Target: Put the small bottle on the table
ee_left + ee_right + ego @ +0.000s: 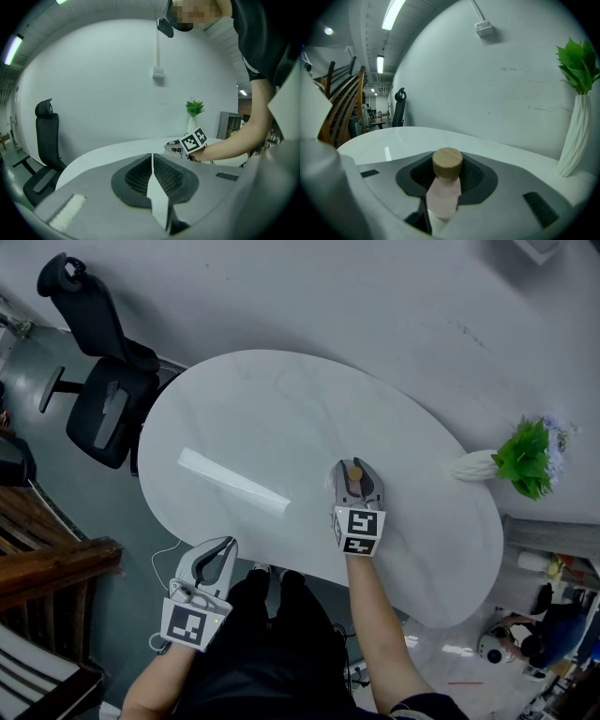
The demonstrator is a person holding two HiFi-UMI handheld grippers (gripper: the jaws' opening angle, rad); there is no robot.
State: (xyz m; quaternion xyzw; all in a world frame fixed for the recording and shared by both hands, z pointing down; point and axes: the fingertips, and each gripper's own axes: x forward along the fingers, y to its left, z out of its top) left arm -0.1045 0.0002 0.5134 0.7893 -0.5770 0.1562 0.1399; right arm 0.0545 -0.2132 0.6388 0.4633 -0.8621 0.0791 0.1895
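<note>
Head view: right gripper sits over the near-right part of the white oval table, with its black-and-white square marker cube behind the jaws. The left gripper is off the table's near-left edge. There's a black office chair at the table's far-left and a green plant in white ribbed vase at its right end

Left gripper view: tongs pressed together, nothing between

Right gripper view: tongs pinching the small pale-pink bottle with round wooden cap, upright, over the table's near side
</note>
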